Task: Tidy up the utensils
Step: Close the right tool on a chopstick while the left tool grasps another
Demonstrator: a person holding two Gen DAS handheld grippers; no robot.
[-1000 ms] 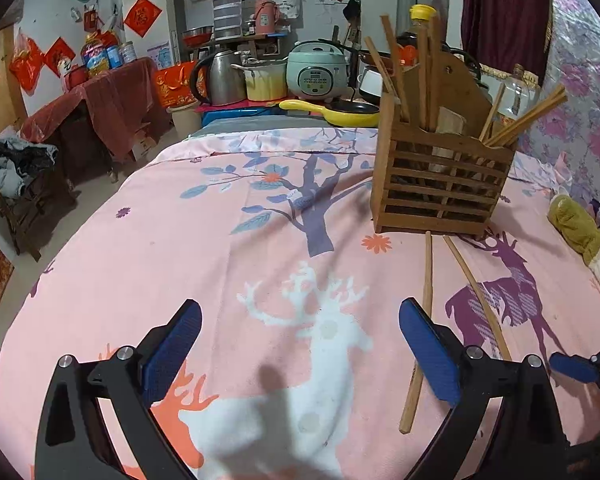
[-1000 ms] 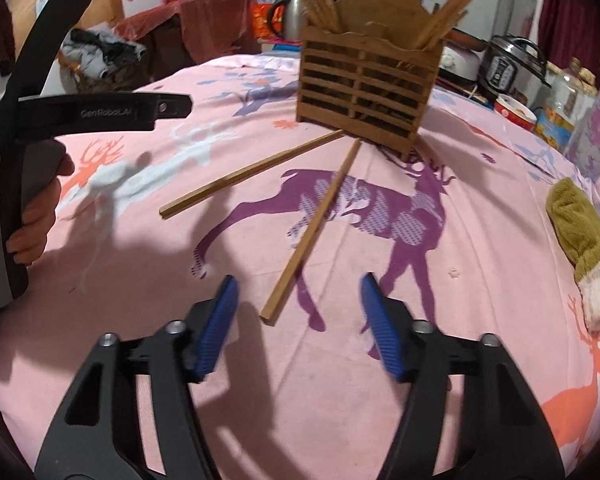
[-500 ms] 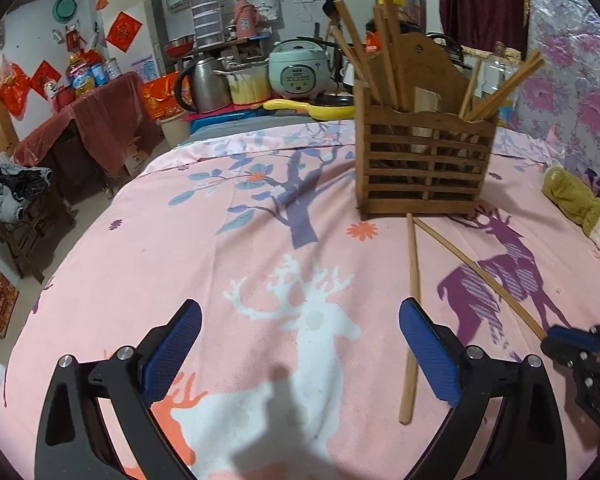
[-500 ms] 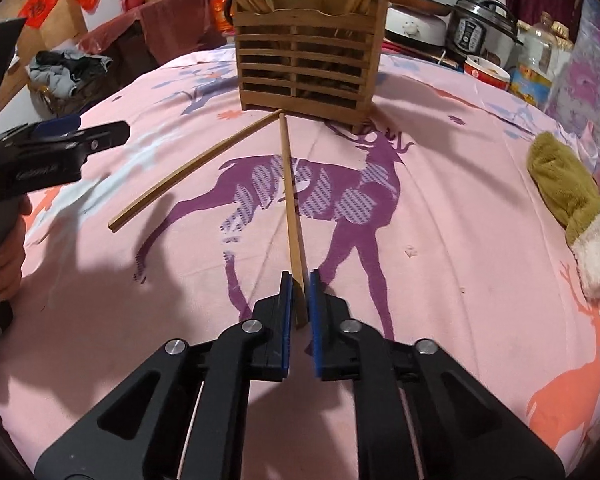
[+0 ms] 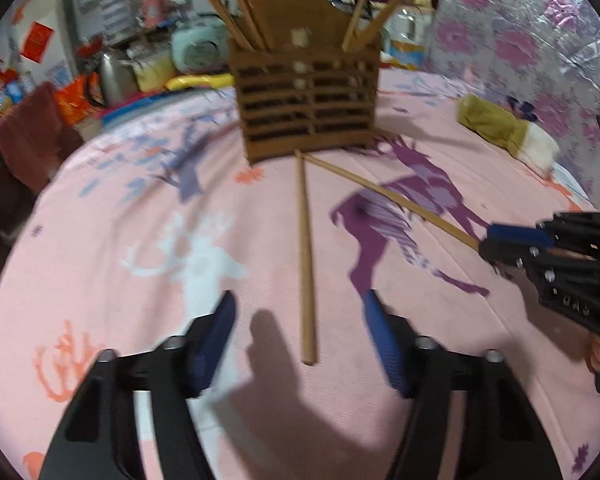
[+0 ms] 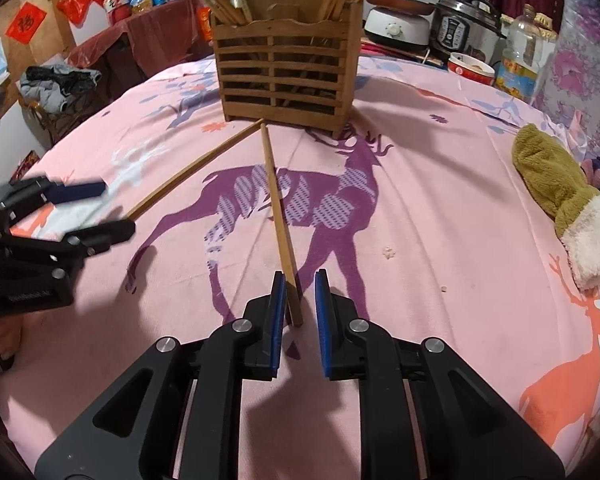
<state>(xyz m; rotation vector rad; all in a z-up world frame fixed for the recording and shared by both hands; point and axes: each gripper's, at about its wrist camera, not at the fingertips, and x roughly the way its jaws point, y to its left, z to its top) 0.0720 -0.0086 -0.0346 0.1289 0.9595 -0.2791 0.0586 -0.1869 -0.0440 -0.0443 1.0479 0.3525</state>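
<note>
A slatted wooden utensil holder (image 5: 306, 108) (image 6: 286, 68) with several chopsticks stands on the pink deer-print tablecloth (image 5: 140, 208). Two loose wooden chopsticks lie in front of it. My left gripper (image 5: 300, 320) is open, its jaws on either side of the near end of one chopstick (image 5: 306, 256), apart from it. My right gripper (image 6: 298, 304) straddles the near end of the other chopstick (image 6: 278, 208); its jaws stand slightly apart and the stick touches the left pad. The right gripper also shows in the left wrist view (image 5: 496, 240), the left gripper in the right wrist view (image 6: 96, 208).
An olive and white plush mitt (image 6: 560, 196) lies at the right edge of the table. Behind the table stand rice cookers (image 6: 468, 20), an oil bottle (image 6: 524, 56), a kettle (image 5: 114, 76) and a yellow pan (image 5: 196, 80).
My left gripper has moved right and forward over the first chopstick and narrowed. My right gripper, shut on the second chopstick half a second ago, now shows a small gap between its pads.
</note>
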